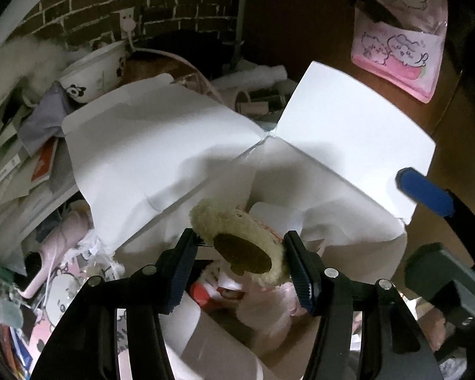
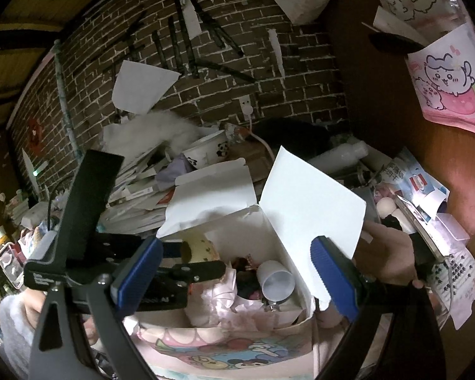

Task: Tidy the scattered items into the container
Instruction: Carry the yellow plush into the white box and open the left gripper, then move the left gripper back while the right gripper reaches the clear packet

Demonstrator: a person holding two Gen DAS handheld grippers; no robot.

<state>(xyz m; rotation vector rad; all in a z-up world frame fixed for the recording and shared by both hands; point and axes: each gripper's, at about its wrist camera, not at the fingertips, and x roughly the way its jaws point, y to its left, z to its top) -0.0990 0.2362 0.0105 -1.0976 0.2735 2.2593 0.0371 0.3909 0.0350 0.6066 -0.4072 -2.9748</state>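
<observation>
Plush toy (image 1: 237,247) in left gripper (image 1: 240,253), above open box (image 1: 161,145)

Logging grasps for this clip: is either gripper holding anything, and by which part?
The left gripper holds a cream plush toy over the open white box, its jaws closed on the toy's fuzzy sides. The right gripper is open and holds nothing.

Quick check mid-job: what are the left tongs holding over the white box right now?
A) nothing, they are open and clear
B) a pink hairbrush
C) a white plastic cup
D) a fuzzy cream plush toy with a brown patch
D: the left tongs are closed on the fuzzy cream plush toy, above the open white box.
</observation>
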